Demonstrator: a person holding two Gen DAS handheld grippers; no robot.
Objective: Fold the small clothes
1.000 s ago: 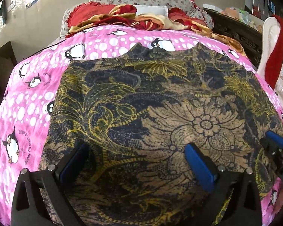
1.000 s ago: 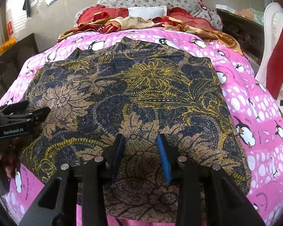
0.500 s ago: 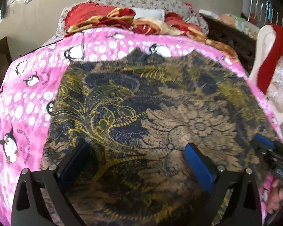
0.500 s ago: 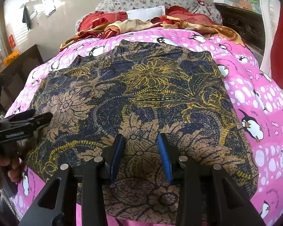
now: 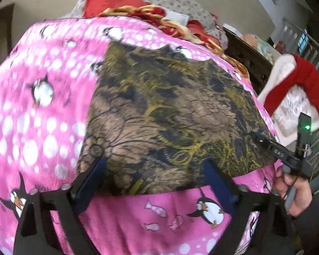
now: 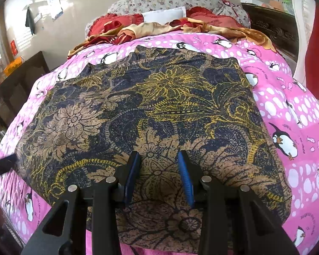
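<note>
pink penguin blanket | red-gold bedding heap — floral pillow behind

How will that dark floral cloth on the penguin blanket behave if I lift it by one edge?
The floral cloth probably flops and drapes: its near edge already follows the bed's curve. It looks thin and light, lying flat. It may slide on the pink blanket.

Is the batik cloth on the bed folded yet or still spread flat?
Spread: the batik cloth lies open across the pink bedspread, with no folded-over layer visible.

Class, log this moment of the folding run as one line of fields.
garment: batik cloth flat on penguin blanket | left gripper: closing, gripping nothing, at near hem | right gripper: part open above the cloth
</note>
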